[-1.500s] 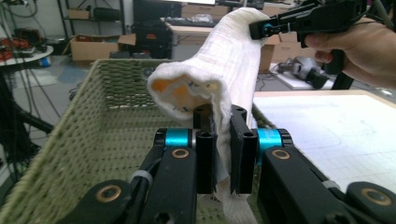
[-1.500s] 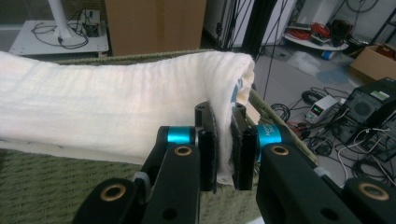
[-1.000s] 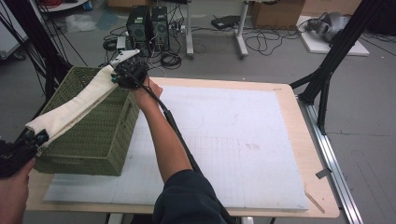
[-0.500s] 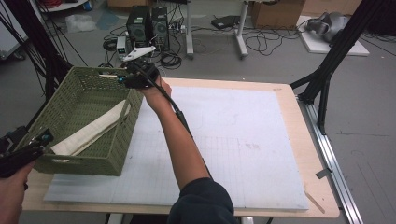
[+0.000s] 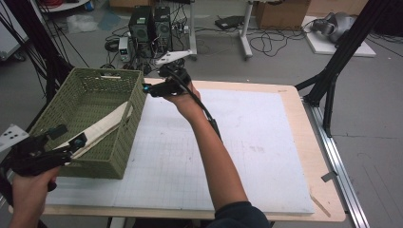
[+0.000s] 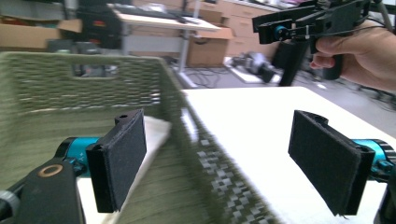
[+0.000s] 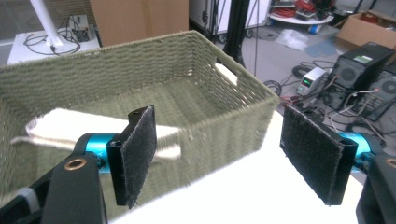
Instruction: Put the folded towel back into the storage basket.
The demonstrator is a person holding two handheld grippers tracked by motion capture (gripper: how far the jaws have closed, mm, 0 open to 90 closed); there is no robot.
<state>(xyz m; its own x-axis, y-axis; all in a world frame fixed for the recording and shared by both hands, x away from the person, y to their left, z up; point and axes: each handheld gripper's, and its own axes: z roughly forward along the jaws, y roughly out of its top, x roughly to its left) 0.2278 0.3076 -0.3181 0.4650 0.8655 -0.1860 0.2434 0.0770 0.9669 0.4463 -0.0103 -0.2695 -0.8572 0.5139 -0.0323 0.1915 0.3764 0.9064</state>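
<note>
One green woven basket (image 5: 90,123) is seen on the left part of the white mat (image 5: 247,142), its long axis running from the near edge of the table (image 5: 318,142) toward the far edge. One cream cloth (image 5: 107,127) lies inside it, stretched diagonally: its long axis runs from the basket's near-left corner up to the right wall, where its far end is draped against the rim. The left gripper (image 5: 71,142) is held at the basket's near-left corner, just beside the cloth's near end; in the left gripper view its jaws are spread wide with nothing between them, one pad (image 6: 119,158) over the basket's inside and the other pad (image 6: 327,161) over the mat. The right gripper (image 5: 148,89) is held above the basket's far-right corner, pointing toward the basket. In the right gripper view its jaws are likewise wide apart and empty, with the basket and cloth (image 7: 93,126) seen beyond them.
</note>
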